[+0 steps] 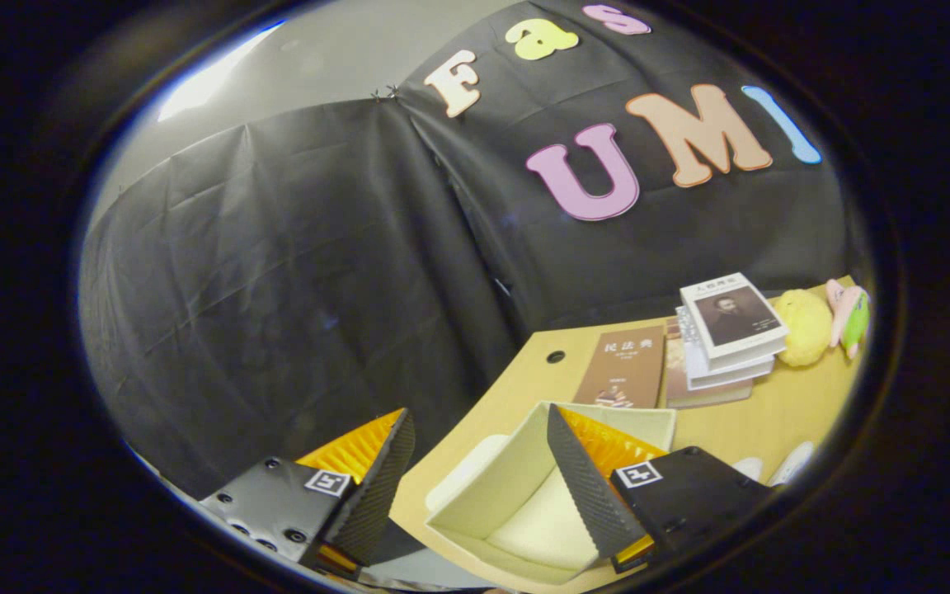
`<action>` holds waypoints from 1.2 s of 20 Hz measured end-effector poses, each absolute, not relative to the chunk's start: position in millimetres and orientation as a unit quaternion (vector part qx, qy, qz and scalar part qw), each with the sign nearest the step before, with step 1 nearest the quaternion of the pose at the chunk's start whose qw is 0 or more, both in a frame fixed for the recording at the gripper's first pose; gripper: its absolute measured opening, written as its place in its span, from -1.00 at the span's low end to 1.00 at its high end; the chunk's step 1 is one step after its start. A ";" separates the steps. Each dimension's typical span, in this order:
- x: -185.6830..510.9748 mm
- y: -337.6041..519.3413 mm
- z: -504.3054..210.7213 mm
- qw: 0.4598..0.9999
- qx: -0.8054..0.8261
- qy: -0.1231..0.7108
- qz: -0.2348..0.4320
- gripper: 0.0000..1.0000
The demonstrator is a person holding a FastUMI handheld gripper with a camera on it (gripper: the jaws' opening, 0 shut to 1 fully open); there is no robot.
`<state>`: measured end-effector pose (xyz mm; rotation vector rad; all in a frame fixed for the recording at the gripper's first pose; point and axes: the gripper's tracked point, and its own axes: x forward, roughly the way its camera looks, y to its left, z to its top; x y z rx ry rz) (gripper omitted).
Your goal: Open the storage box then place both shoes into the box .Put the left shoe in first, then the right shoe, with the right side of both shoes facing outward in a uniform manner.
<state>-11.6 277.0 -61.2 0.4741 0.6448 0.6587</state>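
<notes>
The gripper [475, 487] hangs tilted, its two fingers [380, 487] spread wide apart, gripping nothing.

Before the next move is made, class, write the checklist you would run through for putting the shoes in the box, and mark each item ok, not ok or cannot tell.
1. Storage box is open: ok, its pale inside shows, and no lid can be seen on it.
2. Box is free of shoes: ok for the part that shows; one finger covers part of it.
3. Gripper is open and holds nothing: ok, its fingers stand wide apart.
4. Left shoe located: cannot tell; pale rounded shapes past the box are too cut off to name.
5. Box sits fully on the table: ok, close to the table's edge.
6. Books are apart from the box: ok.
</notes>
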 end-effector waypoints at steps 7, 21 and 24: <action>5.0 181.8 -89.6 0.905 0.172 0.305 0.244 1.00; -40.5 57.7 -225.1 0.891 0.081 0.408 0.180 1.00; -56.3 48.4 -258.1 0.874 0.071 0.445 0.180 1.00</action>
